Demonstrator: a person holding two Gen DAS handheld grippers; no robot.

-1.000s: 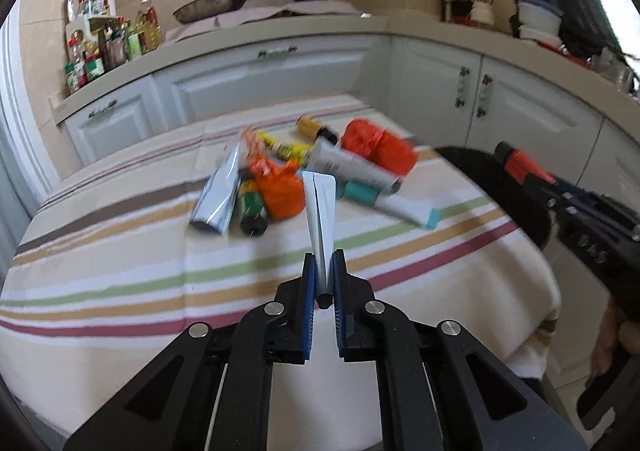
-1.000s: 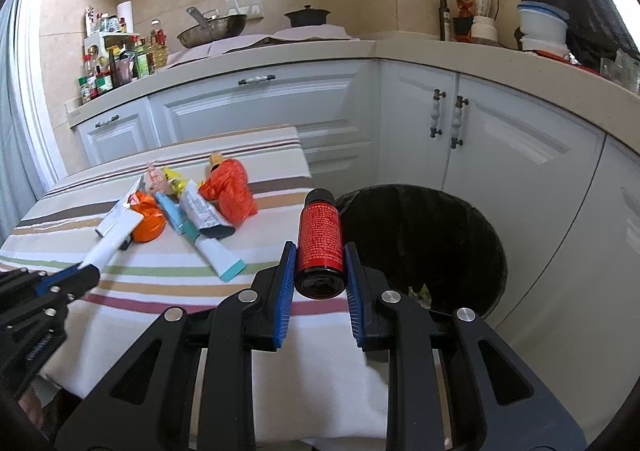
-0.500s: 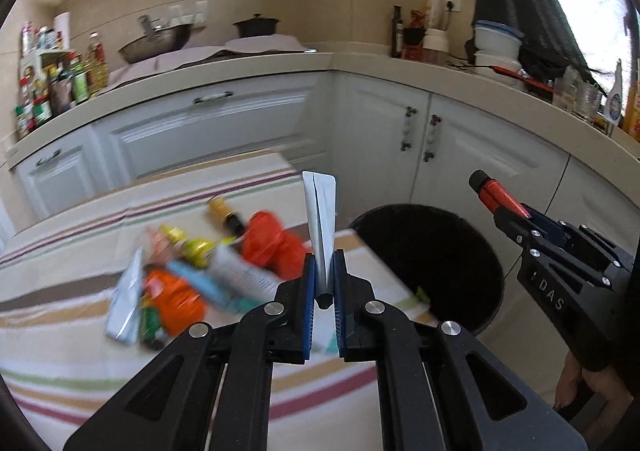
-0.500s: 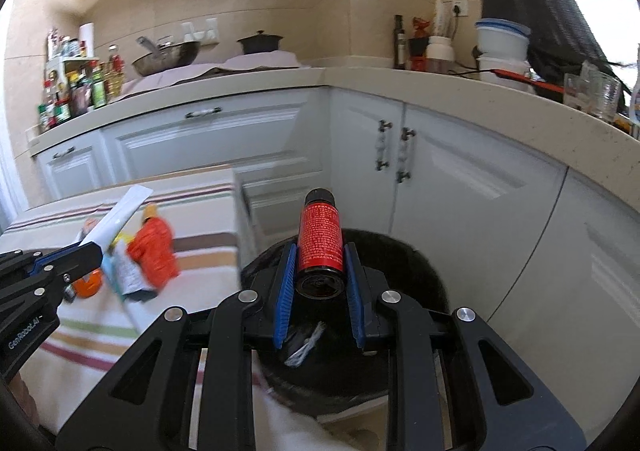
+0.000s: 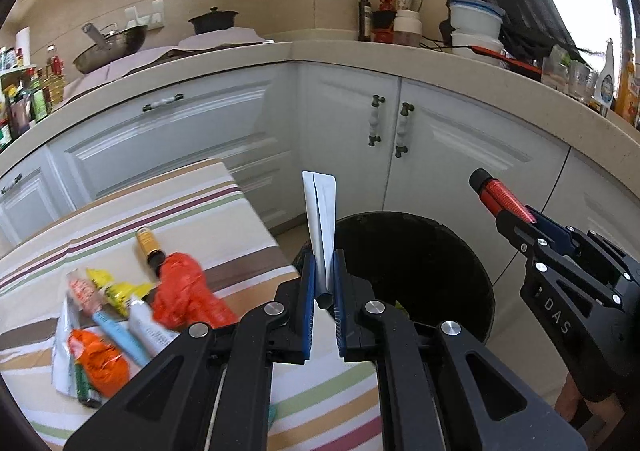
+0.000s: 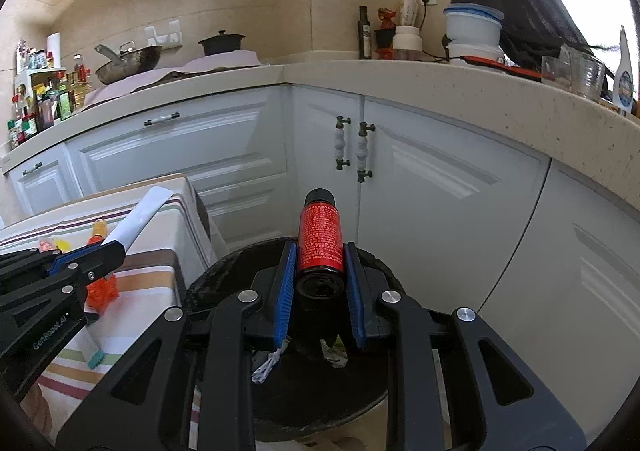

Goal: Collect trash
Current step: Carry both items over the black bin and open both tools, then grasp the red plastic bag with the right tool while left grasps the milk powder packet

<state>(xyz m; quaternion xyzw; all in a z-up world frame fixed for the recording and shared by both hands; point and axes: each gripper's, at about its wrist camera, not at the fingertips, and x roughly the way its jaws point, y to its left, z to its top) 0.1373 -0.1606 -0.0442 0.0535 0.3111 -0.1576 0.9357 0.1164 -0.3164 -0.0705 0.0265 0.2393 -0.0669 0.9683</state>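
Here, the left gripper (image 5: pixel 321 279) is clamped on a flat white tube (image 5: pixel 320 219) that stands up between its blue pads, while the right gripper (image 6: pixel 320 275) is closed on a small red bottle (image 6: pixel 320 239) with a black cap, pinched by its lower end. Both loads hang at the black trash bin (image 5: pixel 420 251) on the floor beside the table: the bottle sits directly over the bin's mouth in the right wrist view, and the tube is at the bin's near rim, just past the table's corner. Scraps of paper already lie at the bottom of the bin, so some collecting appears done. Neither item has been let go yet. Back on the striped tablecloth (image 5: pixel 192 211), a loose heap remains: an orange wrapper (image 5: pixel 184 291), a small brown bottle (image 5: pixel 148 247), yellow packets (image 5: pixel 116 289), a pale blue tube (image 5: pixel 120 335) and more. By the look of it, the job is well short of finished, with several trips to come.
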